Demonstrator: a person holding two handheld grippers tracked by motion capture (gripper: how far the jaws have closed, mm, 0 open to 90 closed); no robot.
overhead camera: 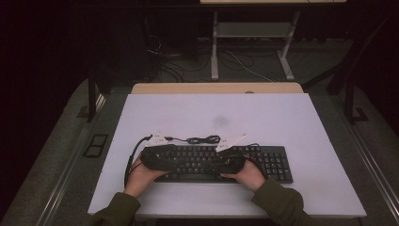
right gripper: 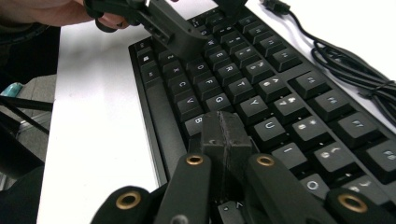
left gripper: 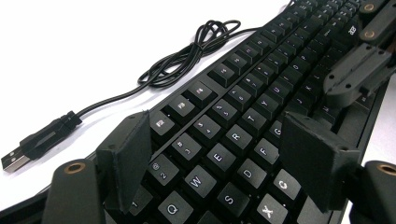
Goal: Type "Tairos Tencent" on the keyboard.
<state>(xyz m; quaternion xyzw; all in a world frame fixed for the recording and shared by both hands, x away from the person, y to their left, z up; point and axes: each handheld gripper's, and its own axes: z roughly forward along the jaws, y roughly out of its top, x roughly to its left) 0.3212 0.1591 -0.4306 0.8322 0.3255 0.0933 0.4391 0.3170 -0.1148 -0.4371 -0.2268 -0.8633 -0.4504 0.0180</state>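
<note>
Item: black keyboard (overhead camera: 221, 162), lying flat near the front edge of the white table (overhead camera: 301, 122), long side parallel to that edge, roughly centred.

Left gripper (left gripper: 219, 163): held low over the keyboard's left letter keys, jaws parted wide, nothing between the pads; keys from W to F show in the gap.

Right gripper (right gripper: 224, 135): over the middle keys, jaws pressed together pad to pad, gripping nothing, tips just above the row by B and the H area.

Cable (overhead camera: 203, 139): black, loosely coiled on the table just behind the keyboard's rear edge; USB plug (left gripper: 28, 148) lies free on the table.
</note>
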